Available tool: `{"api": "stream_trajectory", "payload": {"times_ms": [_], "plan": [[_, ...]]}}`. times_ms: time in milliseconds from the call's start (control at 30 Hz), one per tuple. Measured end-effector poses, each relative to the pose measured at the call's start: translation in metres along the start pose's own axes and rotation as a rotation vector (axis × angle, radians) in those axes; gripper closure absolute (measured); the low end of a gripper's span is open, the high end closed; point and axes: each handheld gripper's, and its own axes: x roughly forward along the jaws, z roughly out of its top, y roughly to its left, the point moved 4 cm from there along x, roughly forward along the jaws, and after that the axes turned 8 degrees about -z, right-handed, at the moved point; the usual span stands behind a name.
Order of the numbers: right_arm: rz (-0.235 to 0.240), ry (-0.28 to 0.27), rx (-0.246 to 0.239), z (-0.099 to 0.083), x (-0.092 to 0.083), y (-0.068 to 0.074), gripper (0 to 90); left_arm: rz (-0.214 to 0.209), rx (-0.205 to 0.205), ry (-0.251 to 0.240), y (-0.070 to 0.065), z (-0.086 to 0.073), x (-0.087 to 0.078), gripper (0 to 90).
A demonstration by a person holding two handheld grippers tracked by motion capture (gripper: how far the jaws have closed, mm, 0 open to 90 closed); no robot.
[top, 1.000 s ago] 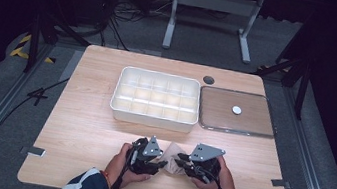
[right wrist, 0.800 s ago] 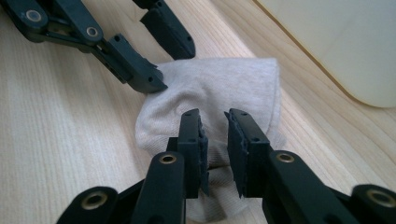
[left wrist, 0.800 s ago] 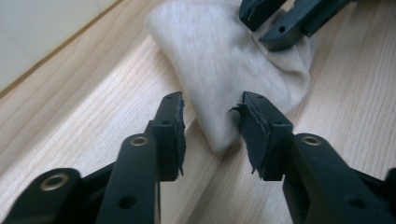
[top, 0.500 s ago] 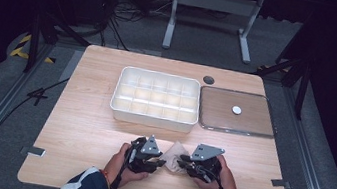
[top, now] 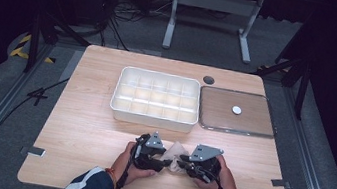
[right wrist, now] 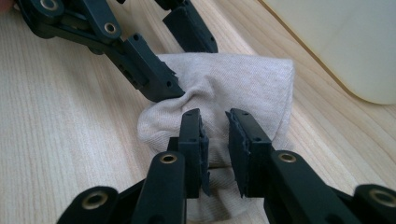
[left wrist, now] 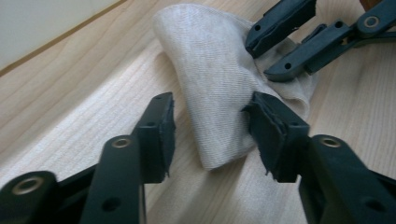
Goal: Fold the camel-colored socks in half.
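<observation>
Nothing's in the white divider tray [top: 155,98] at the far side of the desk [top: 80,127] yet. The beige sock [left wrist: 219,93] lies bunched at the near edge: right hand-held gripper [right wrist: 215,135] pinches a fold, while the left hand-held gripper [left wrist: 210,126] has just been opening, jaws apart around the toe end. Folding looks barely begun.

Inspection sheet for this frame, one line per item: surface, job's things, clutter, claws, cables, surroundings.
Surface: wooden table, with tape tabs at both side edges.
Job's things: beige cloth bunched on the table between the claws.
Clutter: white compartment tray, empty; clear flat lid beside it; dark round disc.
Claws: left claw has just been opening, with the cloth between its jaws; right claw pinches a fold of the cloth.
Cables: black cables on the floor behind the table.
Surroundings: grey carpet, metal stand, dark backdrop.
</observation>
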Motion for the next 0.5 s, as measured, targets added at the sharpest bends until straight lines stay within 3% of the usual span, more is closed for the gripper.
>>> {"api": "stream_trajectory", "payload": {"times_ms": [167, 267, 333, 367, 500], "plan": [[-0.017, 0.025, -0.018, 0.0016, -0.0025, 0.0016, 73.9, -0.031, 0.015, 0.006, -0.0028, 0.0004, -0.0007, 73.3], [-0.017, 0.061, 0.003, 0.0029, -0.0036, 0.0009, 75.9, -0.035, 0.025, 0.005, -0.0037, -0.0001, -0.0031, 79.7], [-0.016, 0.074, 0.009, 0.0029, -0.0041, 0.0000, 76.3, -0.037, 0.030, 0.006, -0.0041, -0.0002, -0.0032, 80.9], [-0.014, 0.078, 0.014, 0.0027, -0.0044, -0.0003, 76.3, -0.030, 0.054, 0.012, -0.0048, 0.0003, -0.0039, 81.2], [-0.006, 0.085, 0.019, 0.0018, -0.0063, -0.0022, 75.9, -0.025, 0.049, 0.016, -0.0064, -0.0002, -0.0043, 81.2]]}}
